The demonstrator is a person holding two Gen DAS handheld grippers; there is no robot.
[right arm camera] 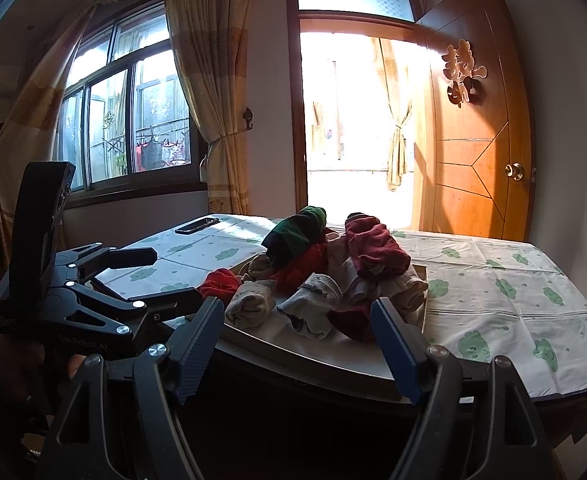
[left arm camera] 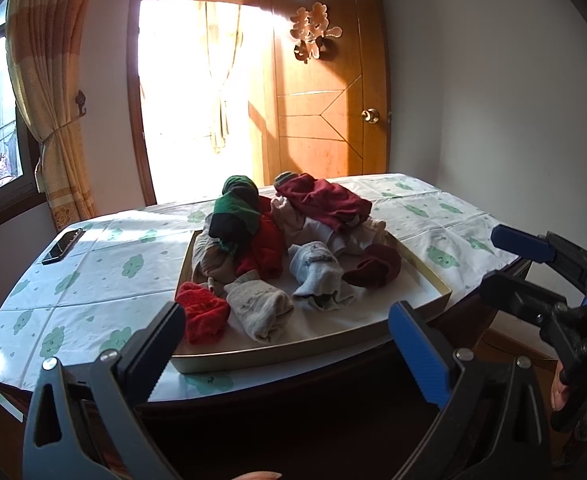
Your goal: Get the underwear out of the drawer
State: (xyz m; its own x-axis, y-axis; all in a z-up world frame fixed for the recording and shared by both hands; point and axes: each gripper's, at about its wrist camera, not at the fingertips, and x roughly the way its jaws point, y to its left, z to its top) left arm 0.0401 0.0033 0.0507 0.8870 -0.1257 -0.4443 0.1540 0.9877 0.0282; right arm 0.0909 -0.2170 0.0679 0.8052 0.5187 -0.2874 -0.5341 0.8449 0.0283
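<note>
A counter [left arm camera: 93,264] in a cloud-print cloth bears a shallow drawer [left arm camera: 433,276] near its front edge. Heaped in the drawer lies the underwear [left arm camera: 317,204], red, maroon, green and grey. A phone [left arm camera: 63,246] lies well apart, far left. The left hand-held gripper [left arm camera: 289,344] and right hand-held gripper [right arm camera: 297,344] hover before the drawer, jaws spread, empty.

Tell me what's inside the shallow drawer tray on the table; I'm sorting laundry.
The tray holds a heap of clothes: a green-black garment on top, a maroon one, rolled grey socks and a red piece. Whatever lies beneath the heap is covered.
</note>
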